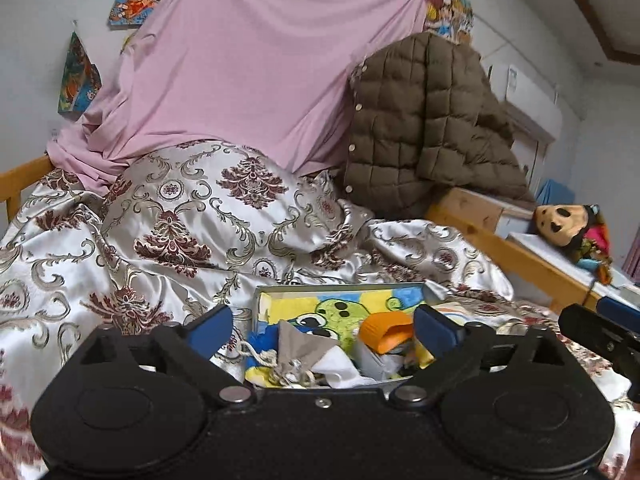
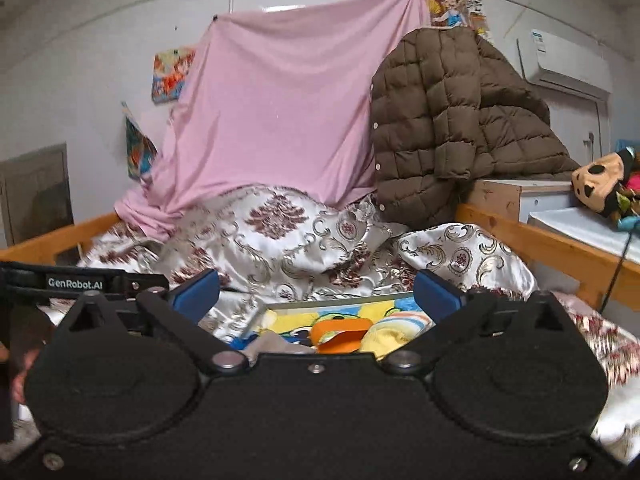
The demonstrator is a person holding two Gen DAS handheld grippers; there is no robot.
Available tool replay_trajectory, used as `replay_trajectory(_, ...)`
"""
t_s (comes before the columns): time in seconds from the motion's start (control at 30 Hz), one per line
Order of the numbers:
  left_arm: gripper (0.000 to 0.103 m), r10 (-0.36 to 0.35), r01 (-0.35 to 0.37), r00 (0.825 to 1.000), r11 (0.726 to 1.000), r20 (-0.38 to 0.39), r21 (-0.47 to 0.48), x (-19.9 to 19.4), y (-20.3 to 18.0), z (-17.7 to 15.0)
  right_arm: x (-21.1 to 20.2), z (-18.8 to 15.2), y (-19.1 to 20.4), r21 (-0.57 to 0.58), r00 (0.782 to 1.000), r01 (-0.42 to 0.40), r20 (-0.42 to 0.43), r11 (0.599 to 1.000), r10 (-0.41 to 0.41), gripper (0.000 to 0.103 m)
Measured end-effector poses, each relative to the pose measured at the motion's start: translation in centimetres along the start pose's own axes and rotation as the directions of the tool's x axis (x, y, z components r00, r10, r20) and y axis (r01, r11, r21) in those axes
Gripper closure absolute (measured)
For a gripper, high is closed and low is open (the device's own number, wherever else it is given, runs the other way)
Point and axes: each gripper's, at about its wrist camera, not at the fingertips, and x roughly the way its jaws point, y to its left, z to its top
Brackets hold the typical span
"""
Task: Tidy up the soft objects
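A shallow box point(image 1: 340, 286) lies on the bed just beyond both grippers. It holds a cartoon-print towel point(image 1: 340, 312), an orange soft piece point(image 1: 386, 330), a grey drawstring pouch point(image 1: 300, 346) and white cloth. The right wrist view shows the same box point(image 2: 340, 299), the orange piece point(image 2: 340, 332) and a yellow soft item point(image 2: 384, 338). My left gripper point(image 1: 322, 320) hangs above the box's near side, its blue pads wide apart and gripping nothing. My right gripper point(image 2: 316, 294) is likewise open and holds nothing. Each gripper's body hides the box's near part.
A floral satin bedspread point(image 1: 180, 220) lies rumpled over the bed. Behind it hang a pink sheet point(image 1: 240, 72) and a brown quilted jacket point(image 1: 420, 128). A wooden bed rail point(image 1: 520, 256) runs along the right, with a plush toy point(image 1: 560, 224) on a white surface beyond.
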Motion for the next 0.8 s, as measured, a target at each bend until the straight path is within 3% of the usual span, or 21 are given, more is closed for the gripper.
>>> replay_trajectory(0.33,0.001,0.015,-0.016,1.0,0.999,0.022,0.05,-6.7,-0.5,-3.3,-7.5,-2.2,1.4,0.05,0.999,0.018,0.042,0.999,-0.02,0.001)
replay_trajectory(0.8,0.001,0.034,-0.032,0.998,0.999,-0.056,0.04,-11.8,0.8,-8.9,-9.7,-5.9,2.6,0.033,0.998,0.057,-0.023,0.998,-0.057,0.001)
